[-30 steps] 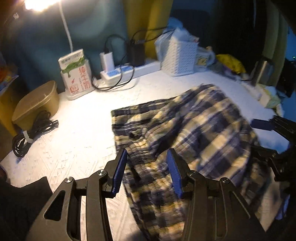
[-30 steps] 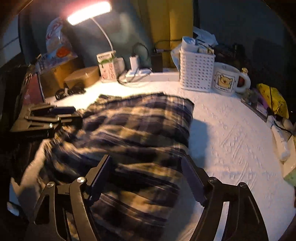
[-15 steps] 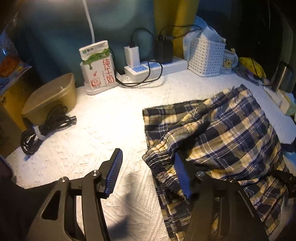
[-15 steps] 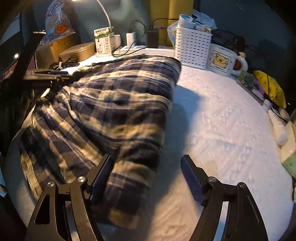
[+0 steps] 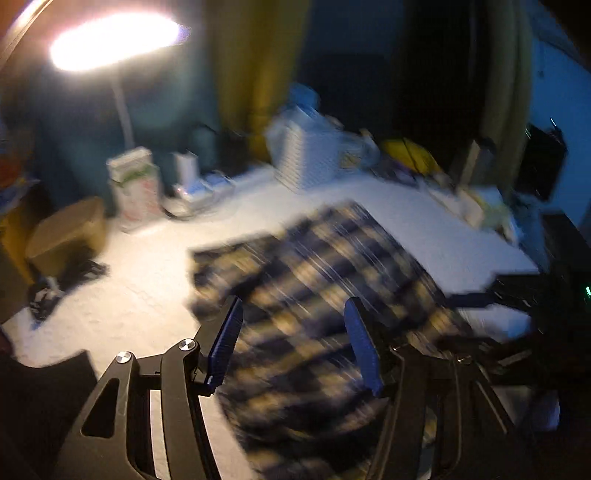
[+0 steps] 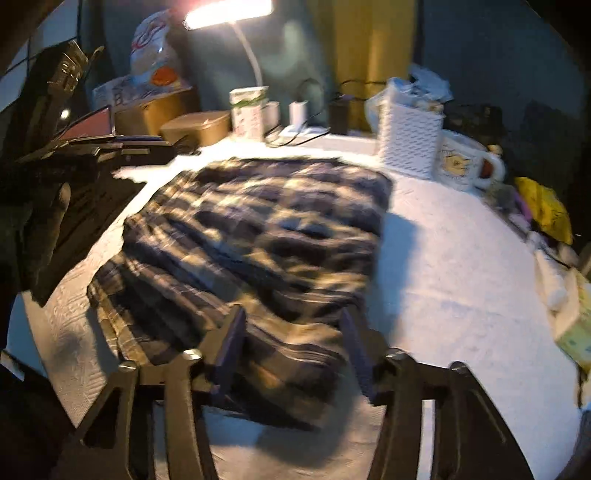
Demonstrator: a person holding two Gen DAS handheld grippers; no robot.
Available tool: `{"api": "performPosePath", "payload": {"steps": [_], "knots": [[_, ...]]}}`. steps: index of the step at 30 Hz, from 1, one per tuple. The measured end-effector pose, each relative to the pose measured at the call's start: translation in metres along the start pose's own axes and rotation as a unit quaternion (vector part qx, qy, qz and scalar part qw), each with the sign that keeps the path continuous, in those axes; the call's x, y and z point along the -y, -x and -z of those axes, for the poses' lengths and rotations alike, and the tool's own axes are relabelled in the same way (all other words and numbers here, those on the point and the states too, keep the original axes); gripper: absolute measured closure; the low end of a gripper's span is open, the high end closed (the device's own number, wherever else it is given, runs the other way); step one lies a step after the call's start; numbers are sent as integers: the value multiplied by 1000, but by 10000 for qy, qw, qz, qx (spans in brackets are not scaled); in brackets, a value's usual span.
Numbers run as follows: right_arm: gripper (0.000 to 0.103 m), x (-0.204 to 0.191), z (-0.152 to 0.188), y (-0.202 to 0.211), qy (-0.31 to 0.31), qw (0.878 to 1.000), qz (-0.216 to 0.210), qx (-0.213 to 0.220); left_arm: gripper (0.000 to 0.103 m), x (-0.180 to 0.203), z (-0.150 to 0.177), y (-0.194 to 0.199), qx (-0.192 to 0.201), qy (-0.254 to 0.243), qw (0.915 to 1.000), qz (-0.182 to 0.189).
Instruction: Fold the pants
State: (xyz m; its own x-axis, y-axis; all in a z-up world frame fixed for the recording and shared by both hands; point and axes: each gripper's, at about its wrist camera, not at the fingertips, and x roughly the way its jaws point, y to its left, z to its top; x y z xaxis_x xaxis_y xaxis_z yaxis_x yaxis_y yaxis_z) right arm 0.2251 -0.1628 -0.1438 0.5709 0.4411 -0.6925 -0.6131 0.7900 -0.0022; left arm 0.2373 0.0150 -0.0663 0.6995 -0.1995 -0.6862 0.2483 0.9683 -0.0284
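Your left claw point(image 5: 293, 347) hangs released over the folded navy-and-yellow plaid cotton pants point(image 5: 317, 295) on the white textured table point(image 5: 147, 288). Your right claw point(image 6: 291, 350) (jaws just narrowing) straddles the near edge; whether it grips, you cannot tell.

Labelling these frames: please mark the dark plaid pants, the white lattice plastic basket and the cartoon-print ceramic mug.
dark plaid pants point(image 6: 266, 236), right wrist view, middle of the folded cloth
white lattice plastic basket point(image 6: 408, 138), right wrist view, front wall
cartoon-print ceramic mug point(image 6: 460, 162), right wrist view, printed side

Teal wall point(image 6: 480, 55), yellow curtain point(image 6: 365, 55), lit desk lamp point(image 6: 229, 9), white tabletop point(image 6: 461, 258)
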Motion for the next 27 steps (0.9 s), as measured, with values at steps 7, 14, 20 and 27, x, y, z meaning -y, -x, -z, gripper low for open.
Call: {"api": "performPosePath", "payload": {"steps": [7, 14, 20, 27], "knots": [[54, -5, 13, -19, -24, 9995, -31, -317, 46, 1, 34, -40, -759, -101, 9970, -64], [54, 5, 20, -6, -43, 9991, -115, -413, 46, -12, 29, -27, -781, -151, 9968, -37], [54, 31, 8, 16, -396, 9989, -163, -183, 46, -49, 11, -8, -455, 200, 9985, -248], [54, 59, -38, 2, -449, 9986, 179, 206, 46, -81, -12, -39, -380, 563, 9972, -303]]}}
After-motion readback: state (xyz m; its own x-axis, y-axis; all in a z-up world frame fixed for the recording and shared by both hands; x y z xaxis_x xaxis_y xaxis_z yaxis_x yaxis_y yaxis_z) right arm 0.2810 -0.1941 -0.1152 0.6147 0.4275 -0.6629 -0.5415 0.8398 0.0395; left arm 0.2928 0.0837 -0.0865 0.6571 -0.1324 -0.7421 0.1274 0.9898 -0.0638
